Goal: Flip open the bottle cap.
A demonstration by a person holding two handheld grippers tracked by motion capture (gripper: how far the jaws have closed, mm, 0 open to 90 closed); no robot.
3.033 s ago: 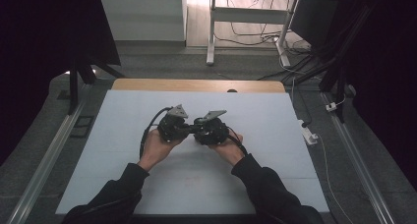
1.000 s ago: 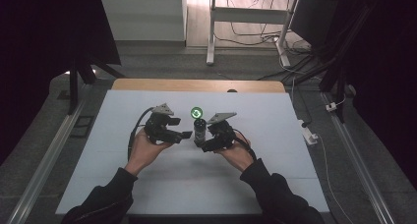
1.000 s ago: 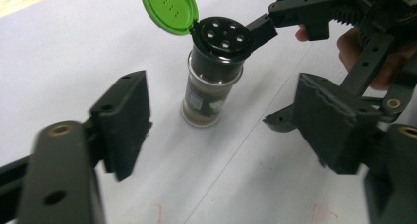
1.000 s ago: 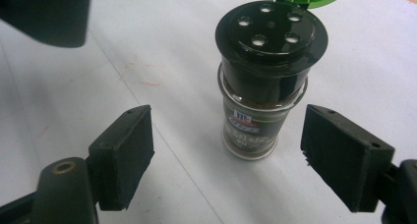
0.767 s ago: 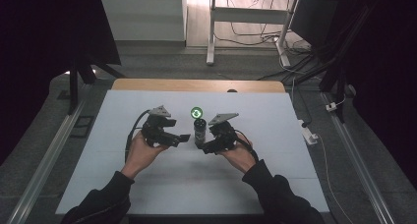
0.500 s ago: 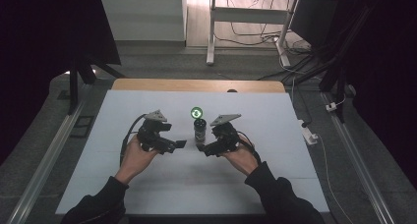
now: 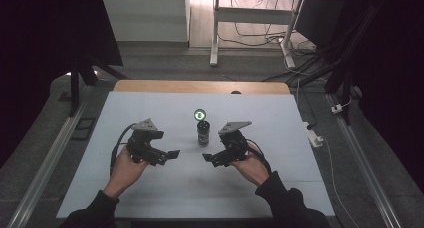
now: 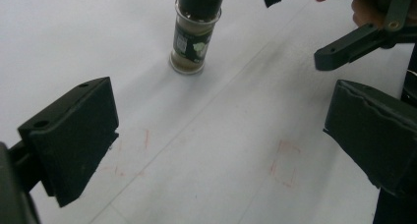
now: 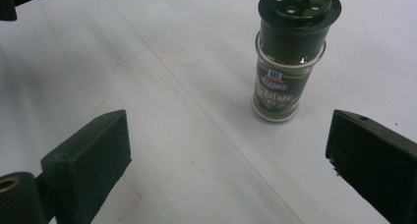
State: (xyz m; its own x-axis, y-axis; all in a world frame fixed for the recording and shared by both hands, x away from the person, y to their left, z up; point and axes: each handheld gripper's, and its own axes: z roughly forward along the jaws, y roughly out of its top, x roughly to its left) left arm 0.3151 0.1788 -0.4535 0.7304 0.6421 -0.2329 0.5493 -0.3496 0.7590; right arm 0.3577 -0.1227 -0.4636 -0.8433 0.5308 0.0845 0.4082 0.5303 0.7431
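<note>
The spice jar (image 7: pixel 203 132) stood upright on the worktop (image 7: pixel 300 153), its green cap (image 7: pixel 199 114) just behind. Both grippers, left (image 7: pixel 174 153) and right (image 7: pixel 206 157), had just been opening, fingers wide and empty. Releasing looked done; next, probably fetching the cap.

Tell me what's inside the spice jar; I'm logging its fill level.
Through the spice jar's clear glass, a brownish-green seasoning shows above the label. The label hides the lower part and the black shaker cap the top, so the level is unclear.

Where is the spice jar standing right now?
In the high view the spice jar stands upright near the middle of the white table, just beyond and between the left tongs and right tongs, touching neither.
</note>
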